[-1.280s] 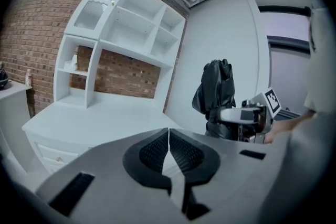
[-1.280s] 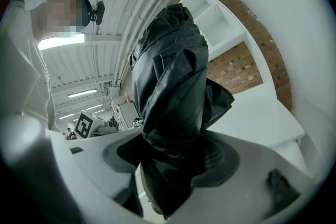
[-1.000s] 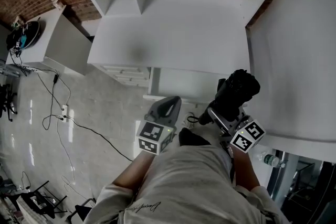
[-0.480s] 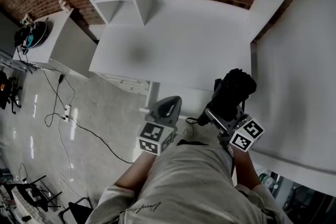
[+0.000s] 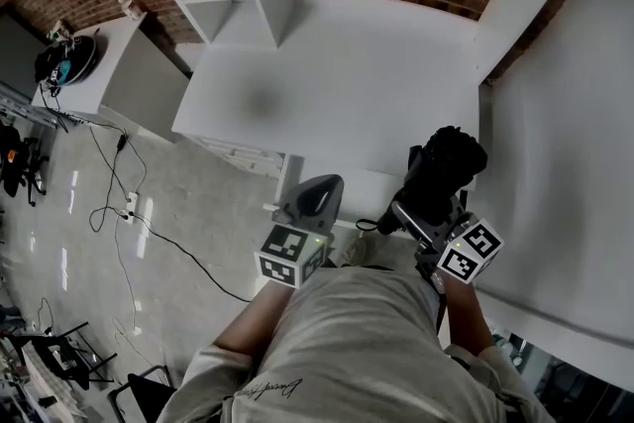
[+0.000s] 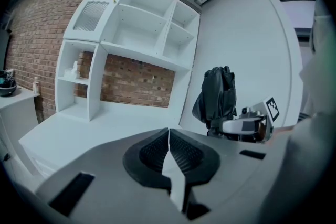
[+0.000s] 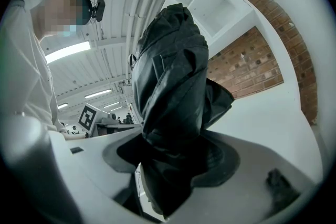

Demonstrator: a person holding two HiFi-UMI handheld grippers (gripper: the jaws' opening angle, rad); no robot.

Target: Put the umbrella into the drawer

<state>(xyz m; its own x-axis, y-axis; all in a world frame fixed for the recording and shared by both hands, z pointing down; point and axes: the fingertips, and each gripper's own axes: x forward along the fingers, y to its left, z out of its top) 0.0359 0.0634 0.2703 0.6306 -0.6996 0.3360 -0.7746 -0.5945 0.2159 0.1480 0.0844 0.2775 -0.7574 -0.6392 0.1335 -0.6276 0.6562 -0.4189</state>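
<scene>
Jaws of right gripper [image 5: 426, 213] clamped the bunched black umbrella [image 5: 448, 163], left gripper [image 5: 315, 197] pinched together empty; loose fabric could catch on the drawer [image 5: 236, 154] and pull free.

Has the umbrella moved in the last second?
Yes. The umbrella has gone forward, toward the desk: in the head view it now reaches further over the desk's front edge.

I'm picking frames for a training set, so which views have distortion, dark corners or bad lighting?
Head view: even light, edges slightly bent, a faint grey smudge on the white desk. Left gripper view: strong fisheye, black corners, the shelves curve. Right gripper view: same dark rim; the black umbrella looks dim against bright ceiling lights.
</scene>
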